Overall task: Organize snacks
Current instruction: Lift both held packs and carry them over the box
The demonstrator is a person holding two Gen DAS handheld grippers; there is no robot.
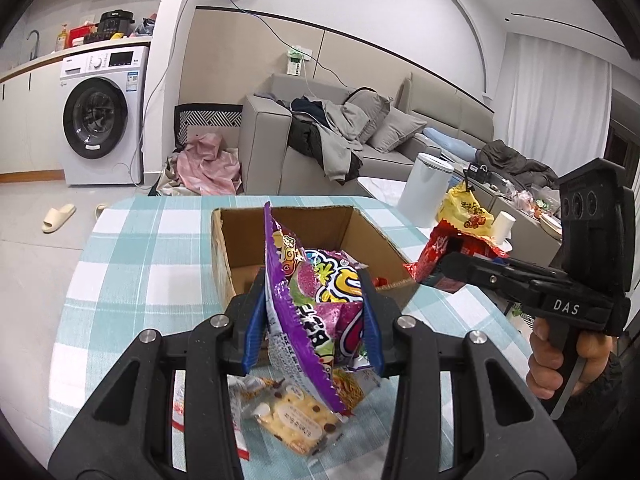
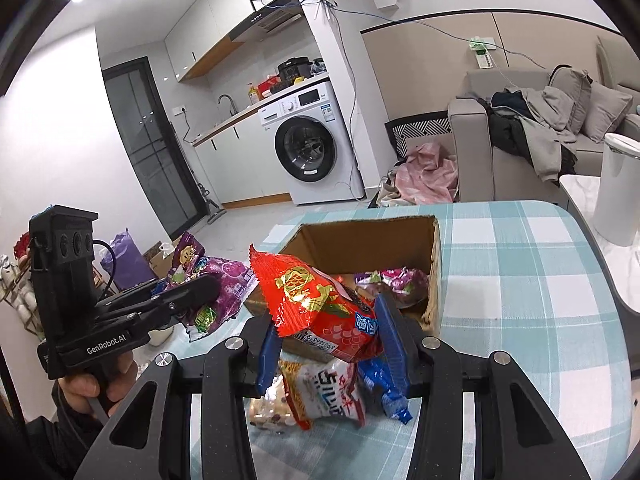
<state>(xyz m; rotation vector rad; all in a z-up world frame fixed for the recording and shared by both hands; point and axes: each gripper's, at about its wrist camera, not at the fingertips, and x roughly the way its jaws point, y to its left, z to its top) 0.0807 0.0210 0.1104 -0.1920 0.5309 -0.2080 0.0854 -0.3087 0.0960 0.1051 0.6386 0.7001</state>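
My left gripper (image 1: pixel 316 320) is shut on a purple candy bag (image 1: pixel 316 300) and holds it just in front of the open cardboard box (image 1: pixel 372 232). My right gripper (image 2: pixel 328 336) is shut on a red snack packet (image 2: pixel 320 304), held at the box's (image 2: pixel 434 272) near edge. In the left wrist view the right gripper (image 1: pixel 448 264) shows at the right with the red packet (image 1: pixel 436 248). In the right wrist view the left gripper (image 2: pixel 192 288) shows at the left with the purple bag (image 2: pixel 224 276). A purple packet (image 2: pixel 396 280) lies inside the box.
Loose snacks lie on the checked tablecloth (image 1: pixel 132 260) below the grippers: a cookie bar (image 1: pixel 296 420), a noodle packet (image 2: pixel 328 396) and a blue packet (image 2: pixel 384 392). A white bin (image 1: pixel 424 188) and a yellow bag (image 1: pixel 464 208) stand beyond the table's right side.
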